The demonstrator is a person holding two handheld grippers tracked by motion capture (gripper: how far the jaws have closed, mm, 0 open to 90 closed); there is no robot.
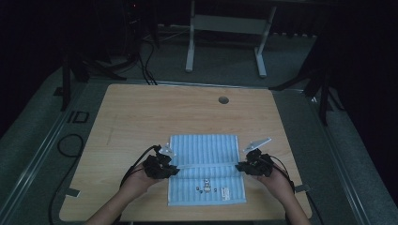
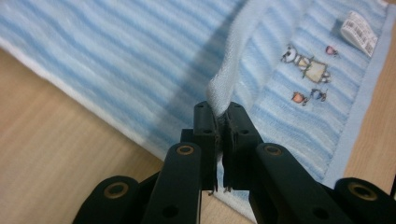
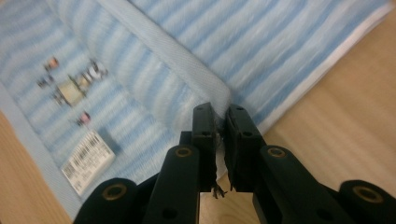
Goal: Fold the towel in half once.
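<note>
A light blue striped towel (image 1: 202, 150) lies on the wooden table, with a small embroidered figure (image 1: 206, 181) and a white label (image 1: 225, 192) near its front edge. A pale hemmed edge (image 1: 206, 165) stretches taut across the towel between both grippers. My left gripper (image 1: 174, 168) is shut on that edge's left corner (image 2: 219, 93). At the right side, my right gripper (image 1: 239, 166) is shut on the other corner (image 3: 223, 100). The embroidered figure (image 2: 306, 65) and label (image 2: 358, 27) appear in the left gripper view. The label (image 3: 88, 161) also shows in the right gripper view.
The wooden table (image 1: 141, 112) has a round cable hole (image 1: 223, 100) near its far edge. A white desk frame (image 1: 225, 33) stands on the floor behind it. Black cables (image 1: 70, 140) run along the floor at the left.
</note>
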